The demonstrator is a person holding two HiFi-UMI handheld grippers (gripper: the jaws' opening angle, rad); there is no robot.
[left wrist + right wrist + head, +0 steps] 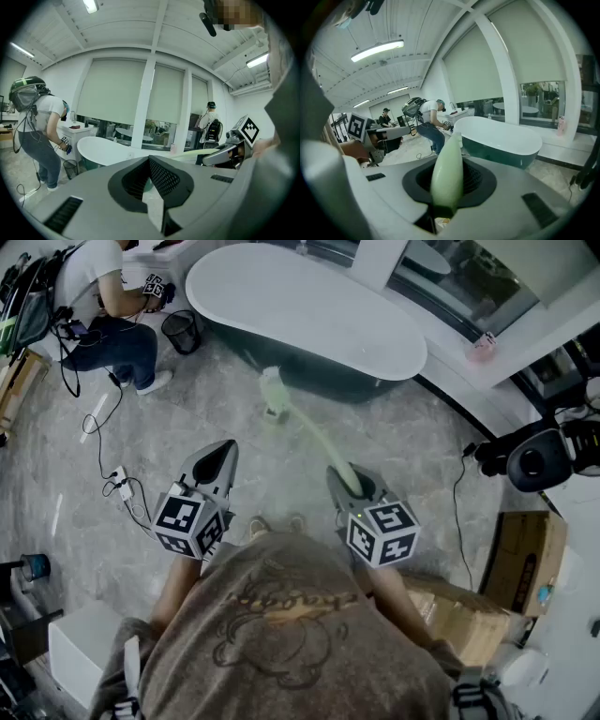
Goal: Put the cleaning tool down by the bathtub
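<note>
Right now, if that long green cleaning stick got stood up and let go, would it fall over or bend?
Probably fall: the cleaning tool is long and thin, with only a small head at its far end. The right gripper holds just its handle end. It looks smooth and plastic, so likely light and slippery. Its slight curve hints it may flex.

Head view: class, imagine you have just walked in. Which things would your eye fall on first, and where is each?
The big white bathtub with its dark outside fills the top centre. A long pale green cleaning tool runs from the right claw, shut on its handle, toward the floor just in front of the tub. At upper left a person bends over beside a small black bin.
</note>
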